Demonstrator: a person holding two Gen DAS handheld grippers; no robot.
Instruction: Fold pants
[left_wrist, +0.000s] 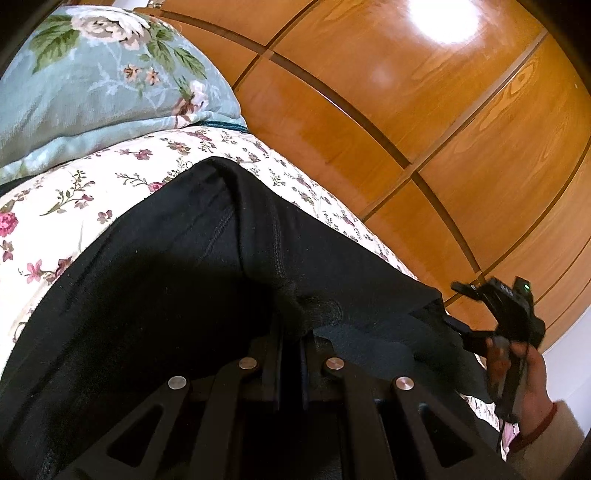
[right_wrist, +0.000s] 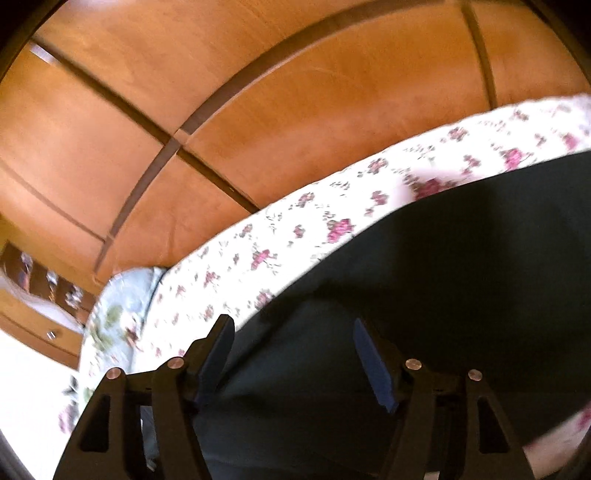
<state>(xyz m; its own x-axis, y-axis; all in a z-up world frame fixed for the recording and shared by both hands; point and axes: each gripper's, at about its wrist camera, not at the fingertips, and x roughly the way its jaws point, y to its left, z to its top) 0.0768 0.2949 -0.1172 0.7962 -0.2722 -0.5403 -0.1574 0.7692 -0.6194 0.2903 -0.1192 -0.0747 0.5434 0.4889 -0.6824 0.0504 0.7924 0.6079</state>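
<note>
Black pants (left_wrist: 192, 266) lie spread on a floral bedsheet (left_wrist: 74, 192). My left gripper (left_wrist: 291, 325) is shut on a bunched fold of the pants near the crotch seam. My right gripper (right_wrist: 291, 328) is open, its blue-padded fingers (right_wrist: 373, 365) spread just above the dark pants fabric (right_wrist: 443, 266), holding nothing. The right gripper also shows in the left wrist view (left_wrist: 495, 314), held in a hand at the pants' right edge.
A light-blue floral pillow (left_wrist: 92, 81) lies at the bed's far left. A wooden panelled wardrobe (left_wrist: 406, 110) stands right behind the bed. The bed's edge (right_wrist: 258, 236) runs diagonally; the right wrist view is blurred.
</note>
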